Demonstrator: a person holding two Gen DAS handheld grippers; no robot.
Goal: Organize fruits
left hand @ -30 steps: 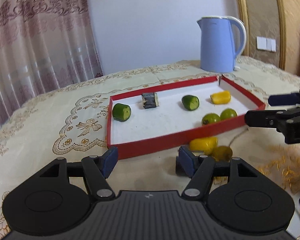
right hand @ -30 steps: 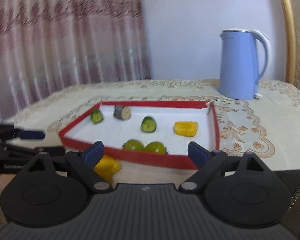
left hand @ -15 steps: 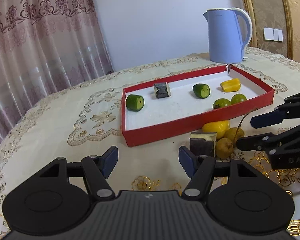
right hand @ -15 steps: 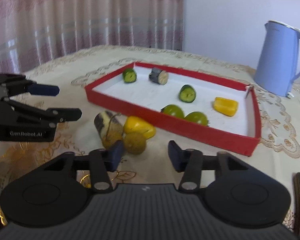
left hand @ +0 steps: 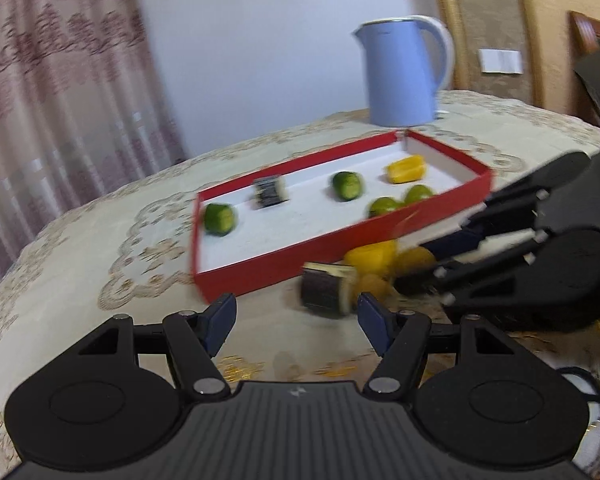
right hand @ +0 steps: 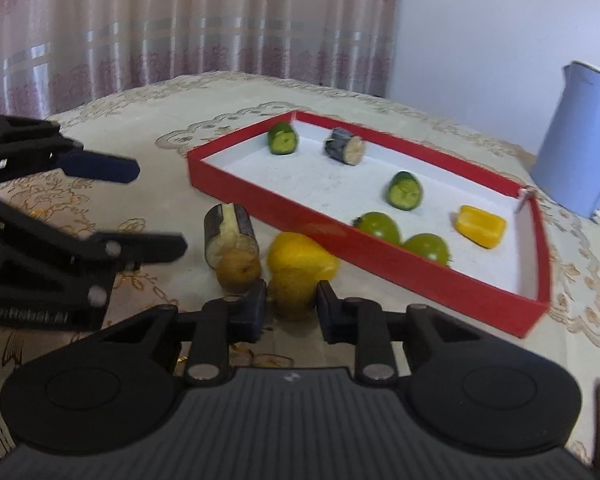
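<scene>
Right wrist view: the right gripper (right hand: 291,306) is low over the tablecloth (right hand: 148,128), in front of the red tray (right hand: 384,254).
Right gripper jaws: they have just been closing, and now both pads press on a small brownish round fruit (right hand: 290,292) that sits between them.
Fruit near the grip: a second brown round fruit (right hand: 238,270) lies just left of the held one; a yellow pepper piece (right hand: 300,258) is just behind it, close to the tray wall; a dark cut piece with a pale inside (right hand: 230,234) leans beside the second fruit.
Left wrist view: the left gripper (left hand: 296,316) is near the table, its jaws spread about halfway with nothing between them.
Left gripper and fruit: the dark cut piece (left hand: 326,288) lies just ahead of its right pad; contact I cannot tell, the picture is blurred.
Inside the tray: two cucumber pieces (right hand: 283,139), one dark piece (right hand: 345,147), two green round fruits (right hand: 380,228) and one yellow piece (right hand: 481,226) on the white bottom.
Behind the tray: a blue kettle (left hand: 404,72) stands on the table.
</scene>
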